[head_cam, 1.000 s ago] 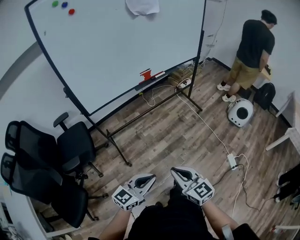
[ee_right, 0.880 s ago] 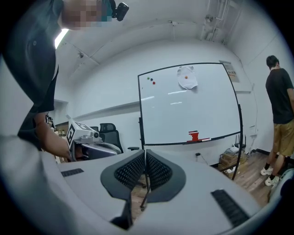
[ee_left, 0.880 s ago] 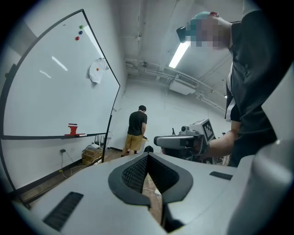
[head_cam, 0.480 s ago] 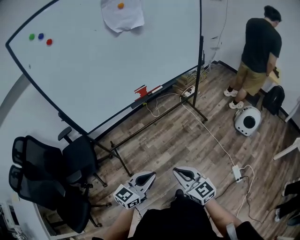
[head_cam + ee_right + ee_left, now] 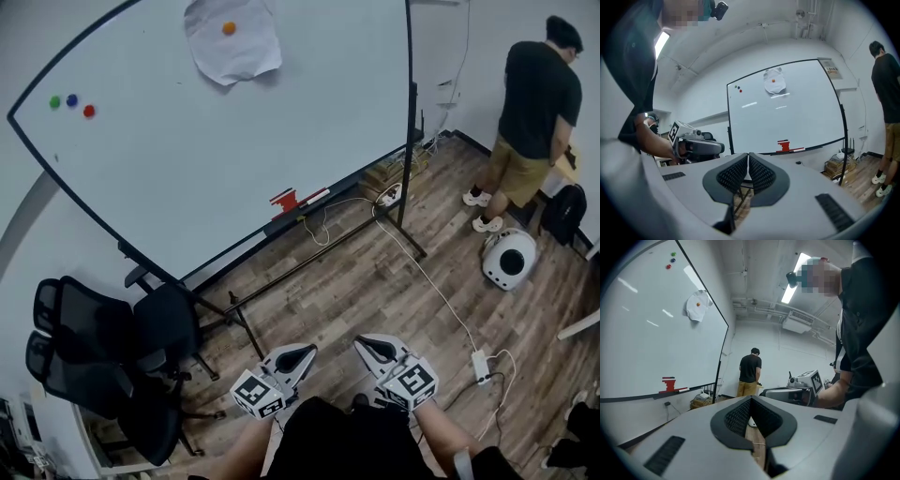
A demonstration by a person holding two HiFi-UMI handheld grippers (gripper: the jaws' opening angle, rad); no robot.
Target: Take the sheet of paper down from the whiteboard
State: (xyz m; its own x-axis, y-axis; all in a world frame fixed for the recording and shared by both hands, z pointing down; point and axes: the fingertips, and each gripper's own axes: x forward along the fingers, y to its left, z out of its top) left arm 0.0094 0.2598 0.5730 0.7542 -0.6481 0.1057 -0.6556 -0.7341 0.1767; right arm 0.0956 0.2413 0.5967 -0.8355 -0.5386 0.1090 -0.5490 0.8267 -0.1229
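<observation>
Crumpled white sheet of paper (image 5: pixel 234 52): pinned high on black-framed wheeled whiteboard (image 5: pixel 244 150) by round orange magnet (image 5: pixel 229 28). Left claw (image 5: pixel 304 351), right claw (image 5: pixel 362 342): both closed, empty, carried low, well apart from sheet; approach apparently pending.

Lighting even and bright throughout. In my left gripper view a ceiling light strip (image 5: pixel 793 277) burns at one o'clock; pale streaks of glare cross the whiteboard (image 5: pixel 642 348) at ten o'clock. Straight lines bow towards all edges; gripper-view corners black.
</observation>
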